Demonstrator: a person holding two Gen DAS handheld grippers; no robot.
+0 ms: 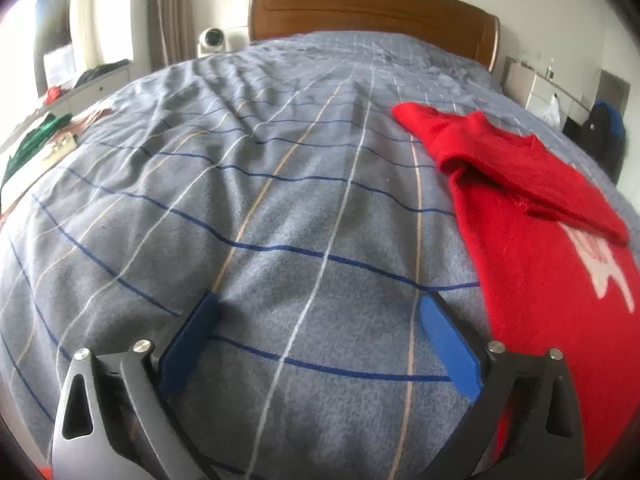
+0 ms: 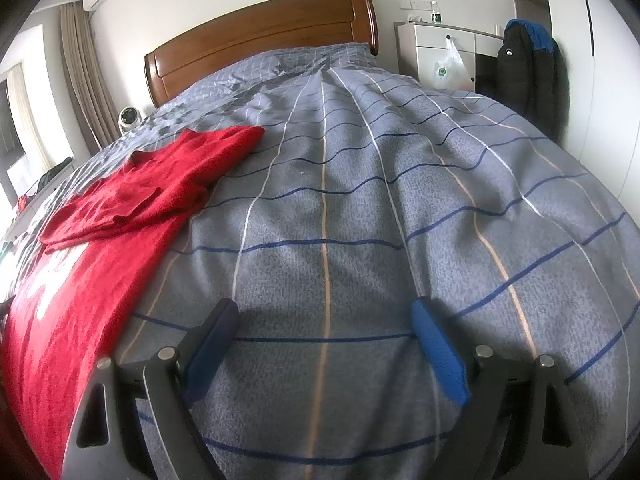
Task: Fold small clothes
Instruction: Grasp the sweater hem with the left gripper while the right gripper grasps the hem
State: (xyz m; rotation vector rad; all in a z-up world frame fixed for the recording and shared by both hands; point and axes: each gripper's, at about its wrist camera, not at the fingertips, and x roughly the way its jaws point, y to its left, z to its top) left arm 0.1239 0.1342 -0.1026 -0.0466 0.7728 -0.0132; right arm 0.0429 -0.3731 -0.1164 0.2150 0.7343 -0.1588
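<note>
A small red sweater (image 1: 536, 240) with a white print lies flat on the grey checked bedspread (image 1: 280, 200), its sleeves folded in across the chest. My left gripper (image 1: 320, 308) is open and empty, low over the bedspread just left of the sweater's lower edge. In the right wrist view the sweater (image 2: 108, 232) lies at the left. My right gripper (image 2: 324, 312) is open and empty, low over the bedspread (image 2: 400, 200) to the right of the sweater.
A wooden headboard (image 1: 372, 12) stands at the far end of the bed. A white round device (image 1: 211, 40) sits beside it. A white cabinet (image 2: 436, 48) with a plastic bag and a dark jacket (image 2: 528, 64) stand at the right. Green clothes (image 1: 32, 140) lie on a bench at the left.
</note>
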